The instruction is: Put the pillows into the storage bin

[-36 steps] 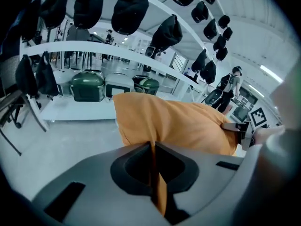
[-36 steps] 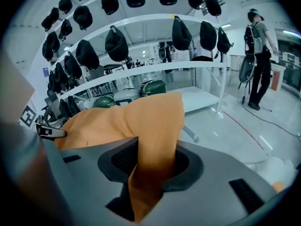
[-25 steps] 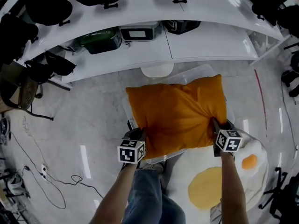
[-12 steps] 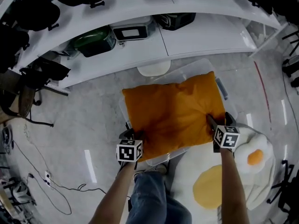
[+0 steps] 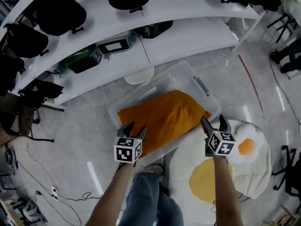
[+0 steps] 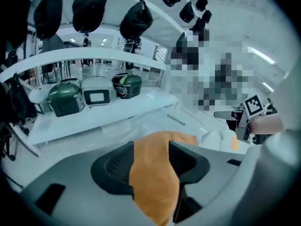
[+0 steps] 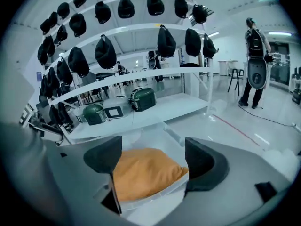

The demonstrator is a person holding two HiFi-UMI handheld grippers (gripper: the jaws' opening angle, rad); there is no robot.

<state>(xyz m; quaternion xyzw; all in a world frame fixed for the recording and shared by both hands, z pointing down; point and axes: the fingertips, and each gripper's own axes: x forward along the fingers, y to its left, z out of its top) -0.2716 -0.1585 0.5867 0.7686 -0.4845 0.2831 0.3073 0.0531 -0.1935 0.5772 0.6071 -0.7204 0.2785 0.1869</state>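
My left tongs (image 5: 134,128) have just been opening and their jaws now stand apart. In the left gripper view a fold of the orange pillow (image 5: 162,119) shows in the gap between them. The pads do not look pinched on it, though I cannot tell whether the cloth brushes one of them. My right tongs (image 5: 213,121) have been opening too and stand wide, with nothing between the pads. Through their gap I see the pillow and the bin's near edge beyond. The orange pillow lies inside the clear storage bin (image 5: 182,76), filling most of it and humped a little above the rim. The bin sits askew on the grey floor (image 5: 84,126) in front of the white shelf (image 5: 188,36). My left tongs hover at the pillow's near left corner, over the bin's rim, and my right tongs hover at its near right corner. A second pillow, the fried-egg pillow (image 5: 256,173), white with yellow yolks, lies on the floor just beside the bin, under my right arm and outside it.
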